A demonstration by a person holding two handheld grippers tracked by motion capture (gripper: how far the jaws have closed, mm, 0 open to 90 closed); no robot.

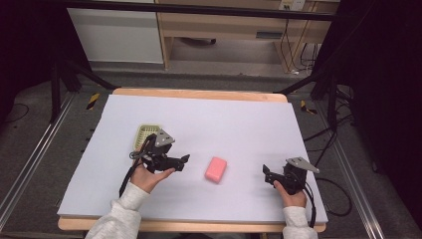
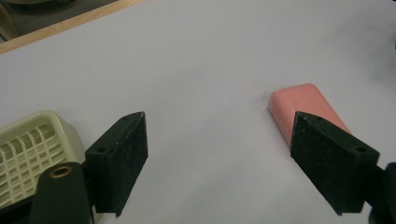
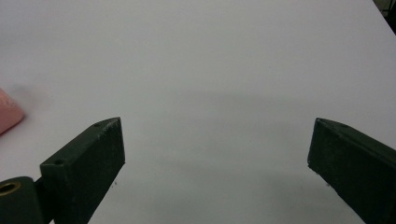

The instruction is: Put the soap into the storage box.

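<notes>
Two hand-held grippers flank a pink rounded rectangular soap-like block (image 1: pixel 216 169) lying on the pale lavender-covered table (image 1: pixel 224 124), seen from above: left gripper (image 1: pixel 182 163) beside a pale yellow slotted plastic tray (image 1: pixel 145 132), right gripper (image 1: pixel 267 173) well apart. Left gripper view: jaws spread wide, block (image 2: pixel 294 105) just beyond one, tray (image 2: pixel 32 149) behind the other. Right gripper view: jaws gape wide, block edge (image 3: pixel 8 114) far left.
</notes>
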